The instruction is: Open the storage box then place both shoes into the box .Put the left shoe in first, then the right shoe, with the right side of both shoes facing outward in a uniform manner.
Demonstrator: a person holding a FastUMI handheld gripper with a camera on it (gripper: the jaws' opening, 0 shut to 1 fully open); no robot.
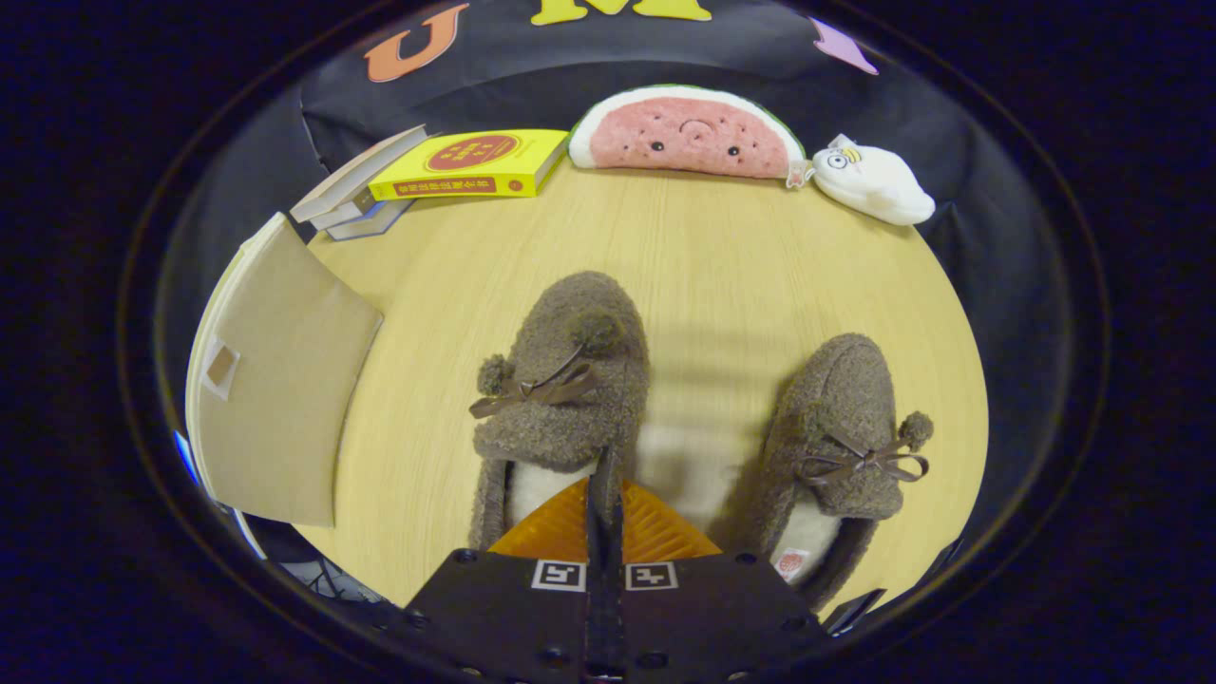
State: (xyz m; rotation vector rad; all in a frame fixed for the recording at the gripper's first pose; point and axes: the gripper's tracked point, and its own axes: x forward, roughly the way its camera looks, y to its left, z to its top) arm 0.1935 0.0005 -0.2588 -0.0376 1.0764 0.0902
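Two fuzzy brown slippers with ribbon bows and pompoms lie on the round wooden table, toes pointing away from me. The left-hand slipper is right at my gripper. Its orange fingers are pressed together with the slipper's inner side wall pinched between them. Whether this slipper is off the table I cannot tell. The right-hand slipper rests on the table just right of the fingers. The beige storage box stands at the table's left edge, a flat panel with a small tab facing me; I cannot tell whether it is open.
Several stacked books, a yellow one on top, lie at the far left. A watermelon plush and a white plush toy sit along the far edge. Bare tabletop lies between them and the slippers.
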